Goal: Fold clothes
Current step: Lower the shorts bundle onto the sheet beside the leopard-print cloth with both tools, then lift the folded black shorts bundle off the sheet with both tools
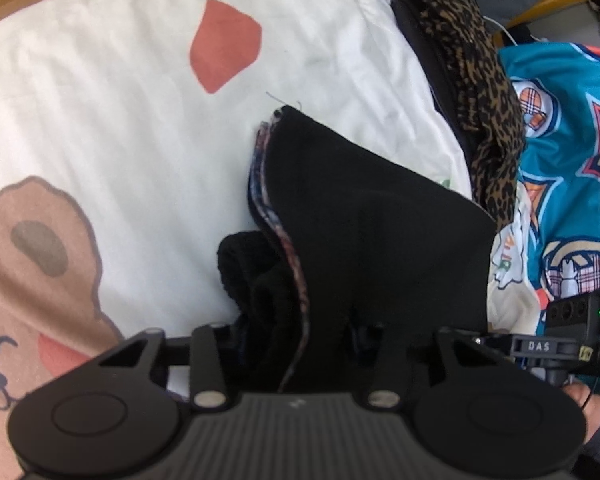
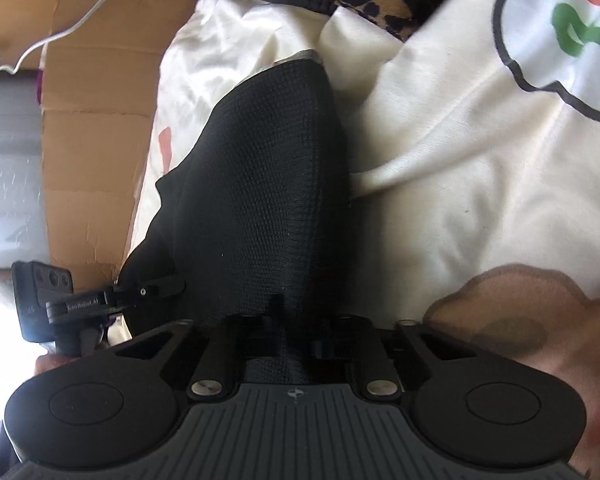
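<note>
Left gripper (image 1: pixel 300 344) and right gripper (image 2: pixel 296 344) each clamp the black knit garment (image 1: pixel 364 232): soft, light, droopy. Grip near edges, corners.

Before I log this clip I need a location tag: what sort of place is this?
Most likely a bedroom at home, with clothes being folded on a bed. The work surface is a white bedsheet printed with cartoon bears, clothes such as a leopard-print garment are piled on it, and a cardboard box stands alongside.

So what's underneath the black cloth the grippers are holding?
Under the black cloth lies a white bedsheet with cartoon prints. A plaid inner layer peeks out at its edge; anything further beneath is covered.
</note>
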`<state>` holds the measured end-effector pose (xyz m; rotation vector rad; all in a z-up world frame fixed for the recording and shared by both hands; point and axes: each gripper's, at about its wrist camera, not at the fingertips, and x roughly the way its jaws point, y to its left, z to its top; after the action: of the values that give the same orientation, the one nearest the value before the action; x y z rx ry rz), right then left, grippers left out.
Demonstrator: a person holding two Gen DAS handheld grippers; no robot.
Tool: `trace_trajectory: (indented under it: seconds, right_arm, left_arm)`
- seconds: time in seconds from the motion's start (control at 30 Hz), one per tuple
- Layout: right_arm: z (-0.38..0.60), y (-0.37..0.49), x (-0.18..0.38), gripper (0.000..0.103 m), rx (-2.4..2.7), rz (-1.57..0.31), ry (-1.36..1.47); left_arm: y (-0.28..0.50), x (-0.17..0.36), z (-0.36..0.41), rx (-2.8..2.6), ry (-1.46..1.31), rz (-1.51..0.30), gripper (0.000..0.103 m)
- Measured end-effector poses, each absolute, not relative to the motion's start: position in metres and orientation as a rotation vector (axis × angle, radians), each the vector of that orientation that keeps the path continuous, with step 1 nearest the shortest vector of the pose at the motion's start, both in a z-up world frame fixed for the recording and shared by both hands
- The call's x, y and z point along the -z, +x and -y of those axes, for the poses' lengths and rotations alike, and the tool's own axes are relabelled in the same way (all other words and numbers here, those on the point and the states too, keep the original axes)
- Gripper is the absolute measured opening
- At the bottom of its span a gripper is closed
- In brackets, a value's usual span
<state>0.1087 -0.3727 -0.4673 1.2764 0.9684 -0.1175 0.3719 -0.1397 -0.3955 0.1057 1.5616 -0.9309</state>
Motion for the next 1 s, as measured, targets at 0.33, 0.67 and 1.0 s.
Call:
trace_trajectory:
  seconds: [0.33, 0.67, 1.0]
  right_arm:
    - [0.361, 0.114, 0.434, 0.007, 0.116, -0.991, 1.153]
    - [0.345, 0.117, 0.372, 0.007, 0.054, -0.996, 1.002]
    - [0.347, 0.098, 0.3, 0.007, -0.008, -0.965, 0.894]
  left_arm:
    - [0.342, 0.373, 0.134, 0.813, 0.152, -1.437, 0.034]
    - [0.309, 0.309, 0.127, 0.68, 0.212, -1.399, 0.032]
    - [0.271, 0.239, 0.122, 0.609, 0.204, -1.348, 0.032]
